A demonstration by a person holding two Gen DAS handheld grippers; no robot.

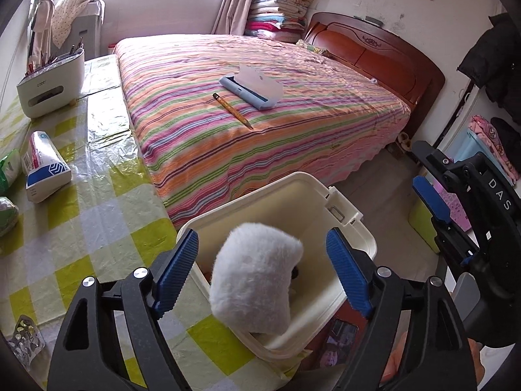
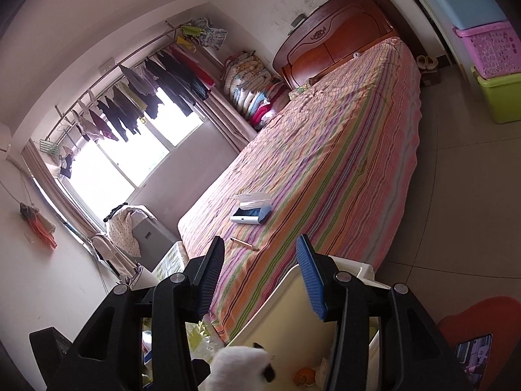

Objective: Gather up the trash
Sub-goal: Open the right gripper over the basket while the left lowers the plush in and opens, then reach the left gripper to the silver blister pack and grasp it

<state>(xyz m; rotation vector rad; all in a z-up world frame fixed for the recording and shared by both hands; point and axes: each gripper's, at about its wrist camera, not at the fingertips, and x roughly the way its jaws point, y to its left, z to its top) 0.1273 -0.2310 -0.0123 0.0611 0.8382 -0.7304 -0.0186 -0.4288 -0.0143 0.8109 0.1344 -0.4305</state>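
Fluffy toy (image 1: 257,277) upright over bin (image 1: 355,247)

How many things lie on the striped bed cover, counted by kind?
Pencil: 1
Open blue-grey case: 1
Total: 2
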